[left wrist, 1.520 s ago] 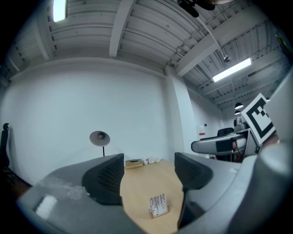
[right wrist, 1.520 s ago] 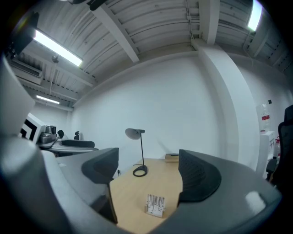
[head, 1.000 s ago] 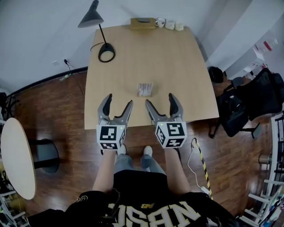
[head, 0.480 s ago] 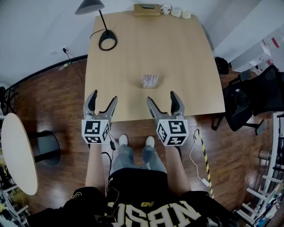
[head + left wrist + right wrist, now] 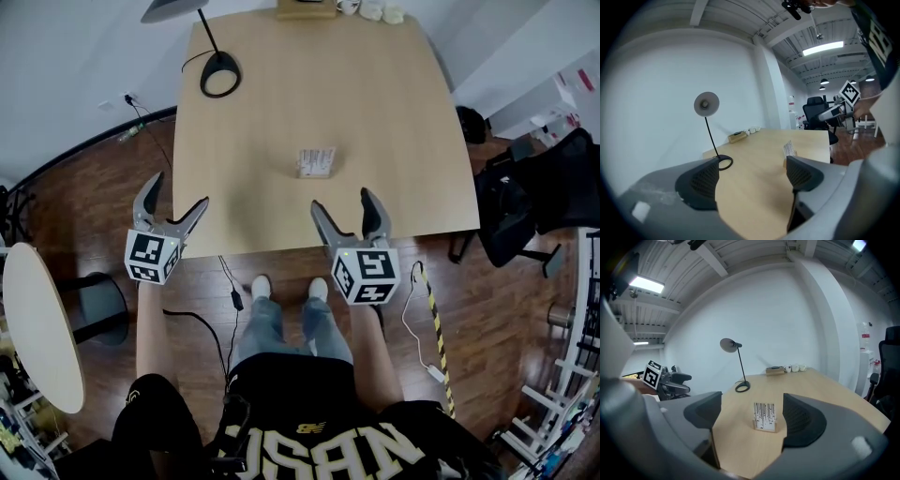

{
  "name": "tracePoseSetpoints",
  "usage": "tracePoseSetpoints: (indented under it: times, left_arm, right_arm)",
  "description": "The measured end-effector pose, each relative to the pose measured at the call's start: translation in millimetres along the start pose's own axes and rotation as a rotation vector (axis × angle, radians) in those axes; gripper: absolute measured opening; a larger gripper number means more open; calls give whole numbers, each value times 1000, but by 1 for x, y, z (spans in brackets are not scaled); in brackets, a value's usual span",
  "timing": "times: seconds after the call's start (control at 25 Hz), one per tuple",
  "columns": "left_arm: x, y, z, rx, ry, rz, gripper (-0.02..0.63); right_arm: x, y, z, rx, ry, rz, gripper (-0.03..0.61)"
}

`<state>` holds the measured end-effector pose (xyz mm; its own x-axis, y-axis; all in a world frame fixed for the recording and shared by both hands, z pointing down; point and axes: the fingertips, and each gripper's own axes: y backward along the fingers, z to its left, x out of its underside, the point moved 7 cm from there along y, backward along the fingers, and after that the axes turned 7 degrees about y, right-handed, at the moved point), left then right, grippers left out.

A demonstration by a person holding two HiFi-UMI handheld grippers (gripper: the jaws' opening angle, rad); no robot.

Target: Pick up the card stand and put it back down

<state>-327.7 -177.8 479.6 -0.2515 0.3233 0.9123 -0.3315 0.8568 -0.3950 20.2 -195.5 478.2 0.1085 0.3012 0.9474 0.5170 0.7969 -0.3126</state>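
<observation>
The card stand (image 5: 316, 161), a small wooden base with a white striped card upright in it, sits near the middle of the wooden table (image 5: 375, 112). In the right gripper view the card stand (image 5: 764, 417) stands straight ahead, framed by the jaws. My right gripper (image 5: 349, 209) is open over the table's front edge, a short way in front of the stand. My left gripper (image 5: 172, 192) is off the table's front left corner, its jaws opening with nothing between them. From the left gripper view the stand (image 5: 788, 149) appears far off to the right.
A black desk lamp (image 5: 217, 73) stands at the table's back left. A wooden box (image 5: 302, 8) and white cups (image 5: 375, 9) line the far edge. A round white table (image 5: 37, 323) is at the left, black office chairs (image 5: 548, 192) at the right. Cables (image 5: 225, 281) lie on the floor.
My left gripper has swung out leftward, off the table's front edge to beside its left corner, with its jaws wider. The right gripper has stayed in front of the stand.
</observation>
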Motion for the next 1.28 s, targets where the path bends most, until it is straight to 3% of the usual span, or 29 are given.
tracePoseSetpoints:
  times: [0.12,0.32,0.8,1.04,1.28]
  left_arm:
    - [-1,-9,15,48,-39,24,500]
    - [3,-36,16,161,-45,56,515]
    - [25,-140,-68,404,-21,131,499]
    - [44,-203,-111,462,19,150,447]
    - [68,-257,-139,452,79,221,382]
  right_arm:
    - [5,-1,-4,8,-8,7,408]
    - [14,-2,-7,12,-21,21,408]
    - [35,13,-31,61,-66,66,408]
    - [54,21,-40,87,-81,105,408]
    - [69,28,-49,105,-88,141,408]
